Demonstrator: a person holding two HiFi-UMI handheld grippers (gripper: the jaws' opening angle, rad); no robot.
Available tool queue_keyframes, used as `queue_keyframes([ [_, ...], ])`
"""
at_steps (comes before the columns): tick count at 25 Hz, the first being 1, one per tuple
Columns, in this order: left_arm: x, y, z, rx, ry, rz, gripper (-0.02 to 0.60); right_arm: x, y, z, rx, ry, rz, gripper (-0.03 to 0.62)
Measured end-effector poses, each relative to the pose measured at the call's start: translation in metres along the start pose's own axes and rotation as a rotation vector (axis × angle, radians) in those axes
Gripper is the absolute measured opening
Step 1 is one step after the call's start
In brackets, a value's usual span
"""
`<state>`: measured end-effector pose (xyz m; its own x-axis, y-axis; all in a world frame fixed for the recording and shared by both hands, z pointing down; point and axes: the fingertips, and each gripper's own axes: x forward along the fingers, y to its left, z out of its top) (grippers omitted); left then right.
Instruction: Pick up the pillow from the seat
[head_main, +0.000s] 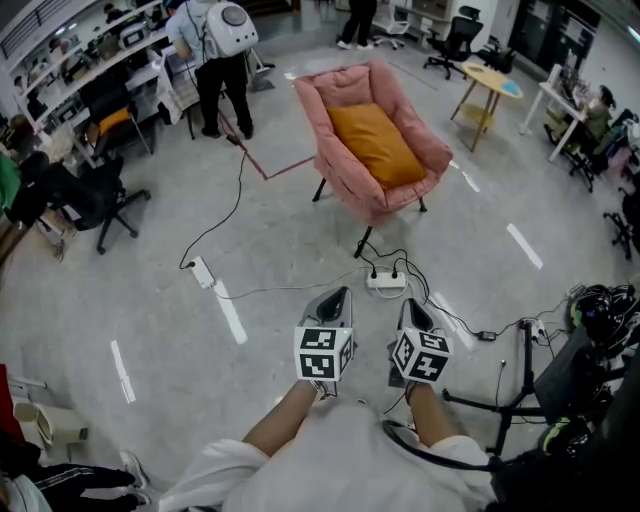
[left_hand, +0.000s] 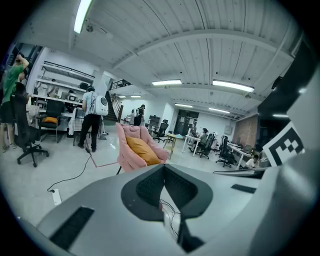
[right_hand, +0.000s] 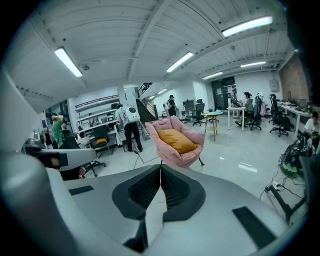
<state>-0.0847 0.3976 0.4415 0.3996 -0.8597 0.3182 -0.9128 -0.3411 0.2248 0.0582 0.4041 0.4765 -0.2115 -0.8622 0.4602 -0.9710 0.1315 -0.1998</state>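
An orange pillow (head_main: 375, 143) lies on the seat of a pink padded armchair (head_main: 345, 95) across the floor from me. The same pillow (left_hand: 141, 150) shows in the left gripper view and the pillow (right_hand: 176, 140) in the right gripper view, well beyond the jaws. My left gripper (head_main: 336, 297) and right gripper (head_main: 412, 309) are held side by side near my body, both shut and empty, tips pointing toward the chair. In the gripper views the left gripper (left_hand: 163, 167) and right gripper (right_hand: 160, 167) have their pads pressed together.
A white power strip (head_main: 386, 281) with cables lies on the floor between me and the chair; another strip (head_main: 203, 272) lies left. A person with a white backpack (head_main: 222, 60) stands beyond the chair. Office chairs (head_main: 95, 200), a small table (head_main: 487, 90) and a black stand (head_main: 520, 385) are around.
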Motion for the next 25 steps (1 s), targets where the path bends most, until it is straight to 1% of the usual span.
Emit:
queue_keyframes([
  [6,0.001,0.033,-0.005,-0.027,0.012,0.027,0.008,0.007,0.001,-0.005,0.009,0.008,-0.042,0.03],
  [12,0.011,0.049,-0.006,-0.038,0.026,0.035,0.008,0.015,-0.01,-0.015,0.031,0.041,-0.079,0.031],
  [18,0.039,0.057,-0.002,-0.03,0.044,0.024,0.008,0.04,-0.029,-0.01,0.056,0.057,-0.106,0.031],
  [25,0.087,0.066,0.017,-0.016,0.046,0.025,0.008,0.083,-0.048,0.012,0.054,0.069,-0.104,0.031],
])
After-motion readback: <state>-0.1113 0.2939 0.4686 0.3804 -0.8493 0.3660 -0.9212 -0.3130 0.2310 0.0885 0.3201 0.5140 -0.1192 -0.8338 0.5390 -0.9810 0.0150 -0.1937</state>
